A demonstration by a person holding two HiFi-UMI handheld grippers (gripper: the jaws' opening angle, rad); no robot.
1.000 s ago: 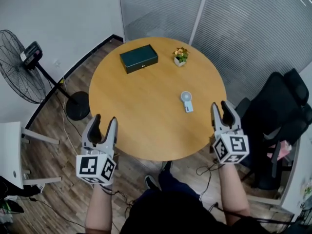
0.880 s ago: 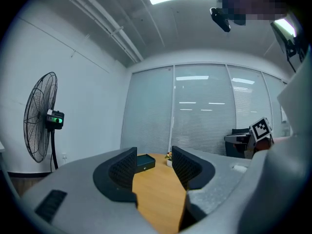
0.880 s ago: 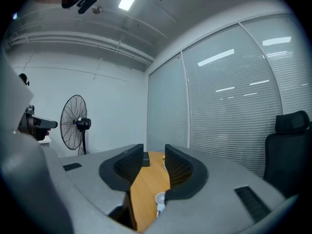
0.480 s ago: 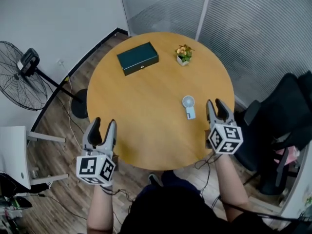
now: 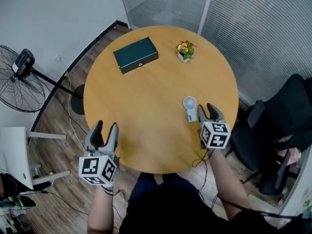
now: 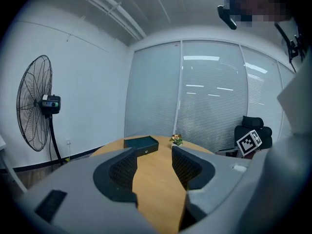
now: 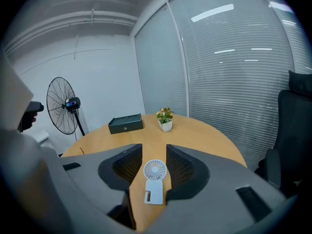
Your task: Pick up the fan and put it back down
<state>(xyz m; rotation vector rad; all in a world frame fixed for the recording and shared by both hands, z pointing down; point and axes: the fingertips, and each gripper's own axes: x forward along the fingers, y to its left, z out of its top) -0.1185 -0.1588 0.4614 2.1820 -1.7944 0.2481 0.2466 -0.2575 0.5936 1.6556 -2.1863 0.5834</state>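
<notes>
Right gripper view shows the fan (image 7: 154, 178), a small white handheld one, lying flat on the table (image 7: 204, 135). Its round head points away from the person and its handle toward them. It shows in the gap between the fingers (image 7: 181, 165) of the right gripper (image 7: 153, 150). The fingers stand apart and have just been opening wider. Neither pad presses on the fan, so nothing is held.

In the head view the fan lies on the table's right half, nearer the near rim than the middle. The right fingers are low over the table, just to the right of the handle. Whether the fan is truly between them or only beside the left one, I cannot tell. The marker cube behind these fingers hangs over the table's near right rim.

The left gripper (image 5: 106, 129) hovers at the table's near left rim. Its fingers are apart with only bare tabletop showing between them, and it has hold of nothing.

On the table's far side lie a dark green box (image 5: 136, 55), left of centre, and a small plant (image 5: 185, 51) in a white pot to the box's right. Both are well apart from the fan. Off the table's left side a floor fan (image 5: 17, 79) stands on the wood floor (image 5: 53, 179). Off its right side is a black chair (image 5: 292, 111).
</notes>
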